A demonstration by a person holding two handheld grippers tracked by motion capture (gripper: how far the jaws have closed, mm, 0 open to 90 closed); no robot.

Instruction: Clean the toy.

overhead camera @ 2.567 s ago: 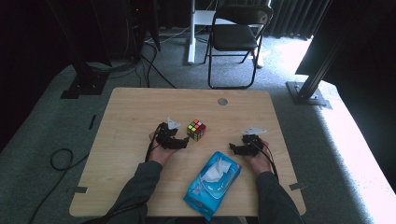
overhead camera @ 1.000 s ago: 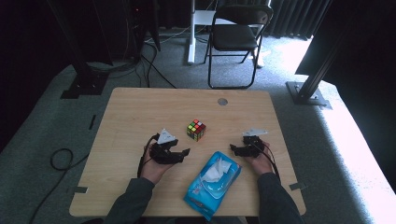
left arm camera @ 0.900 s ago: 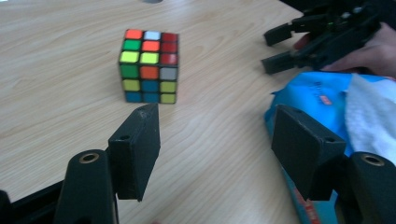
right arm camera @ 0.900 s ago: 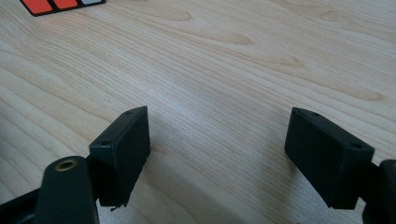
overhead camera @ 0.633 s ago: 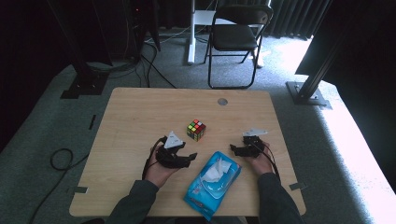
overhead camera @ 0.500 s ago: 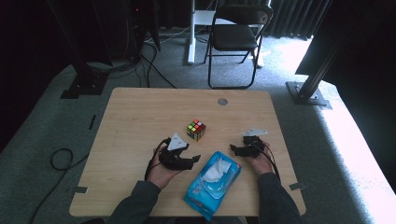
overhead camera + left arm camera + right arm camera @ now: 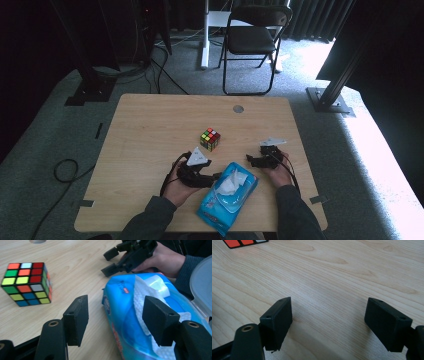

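A blue wet-wipe pack lies near the table's front edge with its lid flipped open and a white wipe sticking out. My left gripper stands open just left of the pack, pointing at it. In the left gripper view, the left gripper has the pack's near edge between its spread jaws, not touching. A Rubik's cube sits mid-table, the same cube lying left of the jaws. My right gripper is open over bare wood to the right of the pack; the right gripper holds nothing.
The wooden table has a round grommet at the far middle. A folding chair and metal stands are on the floor behind. The other hand and its gripper rest just beyond the pack.
My left gripper has drawn back from beside the cube toward the front edge and turned right to face the wipe pack. The right gripper has barely moved.
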